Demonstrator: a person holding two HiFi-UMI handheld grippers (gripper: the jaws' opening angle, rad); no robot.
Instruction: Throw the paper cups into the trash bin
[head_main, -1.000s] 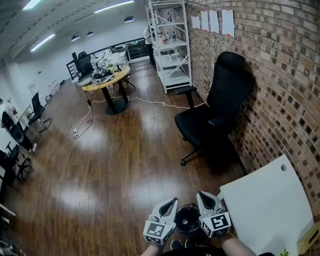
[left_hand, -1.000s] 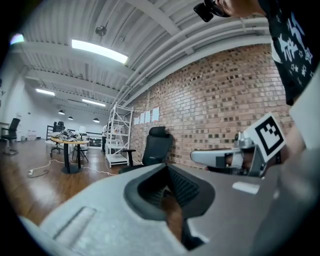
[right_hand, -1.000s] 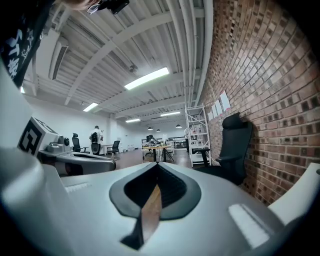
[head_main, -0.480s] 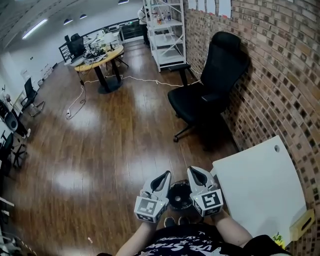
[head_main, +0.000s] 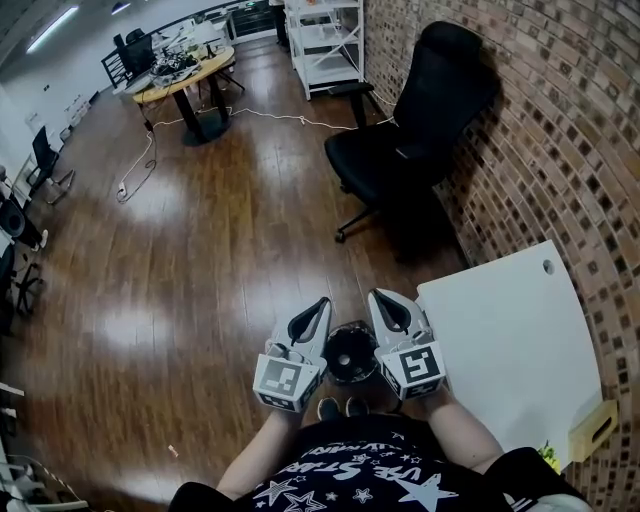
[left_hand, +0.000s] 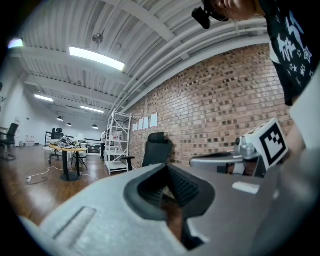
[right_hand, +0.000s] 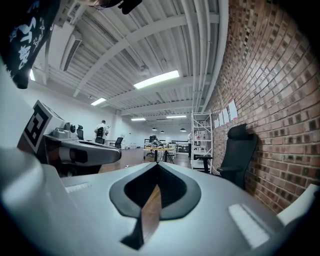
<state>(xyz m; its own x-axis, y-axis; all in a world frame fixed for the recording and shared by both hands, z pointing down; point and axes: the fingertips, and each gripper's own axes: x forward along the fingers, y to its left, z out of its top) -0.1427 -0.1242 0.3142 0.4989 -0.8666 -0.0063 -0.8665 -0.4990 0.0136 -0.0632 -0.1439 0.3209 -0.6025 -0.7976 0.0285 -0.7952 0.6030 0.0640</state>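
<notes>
Close against the person's front, head view: left gripper (head_main: 318, 306) and right gripper (head_main: 378, 299), side by side, pointing level ahead.

- Fingers: both pairs pressed together at the tips, with nothing between them. Neither carries a cup.
- Floor, below and between the two: round dark container (head_main: 350, 352), judged to be the trash bin, just ahead of the shoes (head_main: 341, 407).
- Paper cups: none visible in any view.
- White surface (head_main: 500, 340): to the right, near the brick wall (head_main: 560, 150).
- Posture: judged an unloaded carry, held near the bin rather than reaching for anything.
- Gripper views: they look level across the room, so the bin is absent. They show instead the office chair (left_hand: 156, 150), the shelving (left_hand: 117, 142) and the far round table (right_hand: 157, 148), each with the other gripper alongside.
</notes>
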